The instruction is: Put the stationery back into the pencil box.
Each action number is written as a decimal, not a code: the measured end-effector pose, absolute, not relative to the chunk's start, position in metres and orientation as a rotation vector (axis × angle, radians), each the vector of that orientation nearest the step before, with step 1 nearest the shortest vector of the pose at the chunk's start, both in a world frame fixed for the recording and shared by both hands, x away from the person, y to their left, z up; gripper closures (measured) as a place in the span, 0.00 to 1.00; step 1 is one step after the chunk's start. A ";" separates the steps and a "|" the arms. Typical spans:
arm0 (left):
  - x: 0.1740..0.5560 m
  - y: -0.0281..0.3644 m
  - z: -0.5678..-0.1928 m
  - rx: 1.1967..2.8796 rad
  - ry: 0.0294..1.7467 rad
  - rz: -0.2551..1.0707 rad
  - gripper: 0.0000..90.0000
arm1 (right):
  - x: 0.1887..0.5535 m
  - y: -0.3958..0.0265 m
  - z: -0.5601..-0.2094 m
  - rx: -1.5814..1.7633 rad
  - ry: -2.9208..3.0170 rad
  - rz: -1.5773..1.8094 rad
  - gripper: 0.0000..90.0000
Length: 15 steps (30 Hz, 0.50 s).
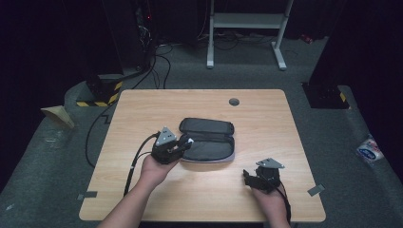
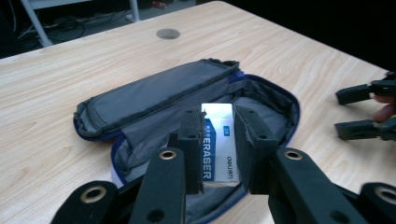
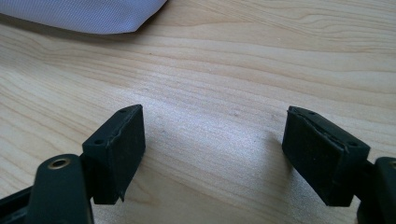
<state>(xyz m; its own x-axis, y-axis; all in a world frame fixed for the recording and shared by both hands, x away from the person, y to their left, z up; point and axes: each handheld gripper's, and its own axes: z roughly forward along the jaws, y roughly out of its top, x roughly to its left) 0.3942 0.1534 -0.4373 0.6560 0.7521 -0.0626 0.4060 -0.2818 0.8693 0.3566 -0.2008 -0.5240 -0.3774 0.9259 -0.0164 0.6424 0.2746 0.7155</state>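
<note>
A dark grey pencil case (image 1: 209, 142) lies unzipped and spread open at the table's middle, its grey lining (image 2: 154, 93) showing. My left gripper (image 1: 184, 144) hangs over the case's left end, shut on a white and blue eraser (image 2: 219, 140) whose sleeve reads ERASER. The eraser (image 1: 190, 140) stands upright between the pads, just above the open pocket. My right gripper (image 1: 247, 176) rests low on the bare wood to the right front of the case, open with nothing between its fingers (image 3: 116, 149). Its jaws also appear at the right edge of the left gripper view (image 2: 349, 112).
The wooden table (image 1: 142, 190) has a round grey cable hole (image 1: 234, 101) near its far edge. A pale corner of the case (image 3: 88, 14) lies beyond the right gripper. A white metal stand (image 1: 247, 28) and cables sit on the floor behind.
</note>
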 end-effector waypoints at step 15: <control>0.421 0.143 -0.461 1.978 0.992 0.435 0.81 | 0.357 -0.201 -0.524 1.413 2.117 0.879 0.24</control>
